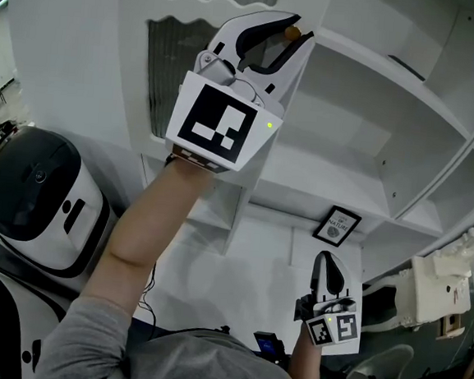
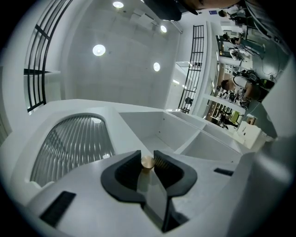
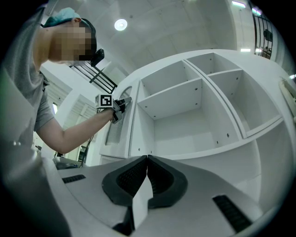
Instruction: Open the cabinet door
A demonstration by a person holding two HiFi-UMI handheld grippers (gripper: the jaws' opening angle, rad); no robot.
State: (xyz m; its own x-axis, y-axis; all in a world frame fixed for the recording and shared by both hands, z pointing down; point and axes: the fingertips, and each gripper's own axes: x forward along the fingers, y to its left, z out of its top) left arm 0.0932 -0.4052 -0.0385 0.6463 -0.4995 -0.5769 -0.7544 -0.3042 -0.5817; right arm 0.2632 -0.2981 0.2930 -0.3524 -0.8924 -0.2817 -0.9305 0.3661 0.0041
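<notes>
**Slip Risk at the Door Knob**

The left gripper [image 2: 147, 154] is holding the small brass knob [image 1: 292, 33] between its pads, with the jaws standing narrow around it. The knob is sitting on the cabinet door [image 2: 74, 143], near the door edge closest to the shelves. The door, with its ribbed panel, is standing at the left side of the cabinet [image 1: 377, 98]. The right gripper [image 3: 146, 158] is hanging low in front of the cabinet, jaws pressed together on nothing.

Hazards, as judged:
- The knob is small, round and smooth, and only the pad tips are catching it. A pull that is straying from the hinge arc is likely to drag the pads off.
- A pull that is too quick is risking the door swinging out towards the rounded black-and-white machine [image 1: 31, 191] left of the cabinet.

Legible text: a small framed card [image 1: 338, 226] is leaning below the cabinet shelves. It is appearing to read "NATURE"; the remaining print is too small. The gripper cubes are showing square markers only.
</notes>
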